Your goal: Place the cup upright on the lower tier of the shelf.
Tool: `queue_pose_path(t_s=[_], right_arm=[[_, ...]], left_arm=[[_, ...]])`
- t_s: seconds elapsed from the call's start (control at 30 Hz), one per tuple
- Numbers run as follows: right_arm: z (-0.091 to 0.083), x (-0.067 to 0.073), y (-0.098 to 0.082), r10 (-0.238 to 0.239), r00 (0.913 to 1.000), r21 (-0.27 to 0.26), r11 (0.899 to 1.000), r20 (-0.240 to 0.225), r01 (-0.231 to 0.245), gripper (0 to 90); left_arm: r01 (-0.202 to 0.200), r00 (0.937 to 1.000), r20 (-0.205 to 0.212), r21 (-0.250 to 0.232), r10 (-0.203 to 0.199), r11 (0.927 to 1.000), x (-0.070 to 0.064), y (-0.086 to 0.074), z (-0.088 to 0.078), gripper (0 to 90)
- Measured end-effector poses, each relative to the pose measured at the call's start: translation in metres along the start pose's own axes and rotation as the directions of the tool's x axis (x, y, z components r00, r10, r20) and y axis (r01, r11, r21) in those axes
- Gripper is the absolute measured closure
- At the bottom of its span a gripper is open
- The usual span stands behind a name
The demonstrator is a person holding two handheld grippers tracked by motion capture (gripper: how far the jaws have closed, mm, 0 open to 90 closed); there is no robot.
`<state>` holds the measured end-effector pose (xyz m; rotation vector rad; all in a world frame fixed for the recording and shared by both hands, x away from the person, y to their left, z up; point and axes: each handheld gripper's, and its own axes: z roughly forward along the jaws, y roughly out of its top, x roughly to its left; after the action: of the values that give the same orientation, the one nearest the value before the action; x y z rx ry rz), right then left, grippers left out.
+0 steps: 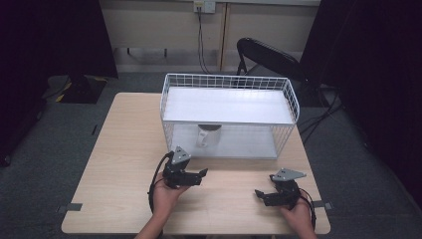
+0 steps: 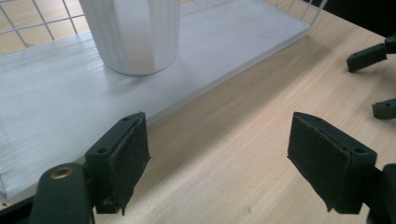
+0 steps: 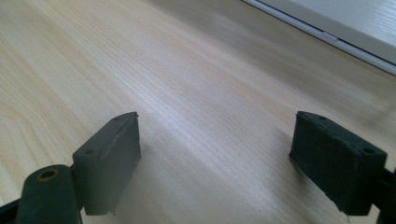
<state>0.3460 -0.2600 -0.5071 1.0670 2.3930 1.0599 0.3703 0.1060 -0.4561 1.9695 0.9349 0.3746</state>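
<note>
A white ribbed mug point(image 1: 208, 136) stands on the lower floor of a white wire rack point(image 1: 229, 79) at the table's far middle. In the left gripper view the mug point(image 2: 135, 35) sits on the rack's white base point(image 2: 56, 102), just beyond my open jaws. My left gripper point(image 1: 201, 177) rests in front of the rack's left part, open, pointing right and forward, with nothing in it point(image 2: 217, 158). My right gripper point(image 1: 263, 185) lies near the front right of the table, open and empty point(image 3: 215, 158), pointing left.
The rack has a white upper shelf point(image 1: 226, 105) above the mug. The right gripper's jaw tips point(image 2: 369, 56) show at the far right of the left gripper view. The rack's base edge point(image 3: 355, 32) crosses the right gripper view's top right. A black chair point(image 1: 266, 55) stands behind the table point(image 1: 124, 149).
</note>
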Motion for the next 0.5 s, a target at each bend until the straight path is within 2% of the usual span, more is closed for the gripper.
queue_pose_path(t_s=[0.1,0.27,0.4,0.5], right_arm=[[0.000,0.000,0.000,0.000,1.0000,0.000,1.000,0.000,0.000,15.1],[0.000,0.000,0.000,0.000,1.0000,0.000,1.000,0.000,0.000,15.1],[0.000,0.000,0.000,0.000,1.0000,0.000,1.000,0.000,0.000,15.1],[0.000,0.000,0.000,-0.001,1.0000,0.000,1.000,0.000,0.001,15.1]], left_arm=[[-0.007,0.9999,0.010,-0.005,0.007,1.0000,-0.001,-0.001,-0.003,18.9],[-0.036,0.9992,0.018,0.023,0.036,0.9991,-0.001,-0.002,-0.007,17.9],[-0.060,0.9978,0.028,0.028,0.059,0.9978,0.000,-0.004,-0.012,17.9],[-0.062,0.9976,0.032,0.034,0.061,0.9975,0.001,-0.006,-0.014,17.3]])
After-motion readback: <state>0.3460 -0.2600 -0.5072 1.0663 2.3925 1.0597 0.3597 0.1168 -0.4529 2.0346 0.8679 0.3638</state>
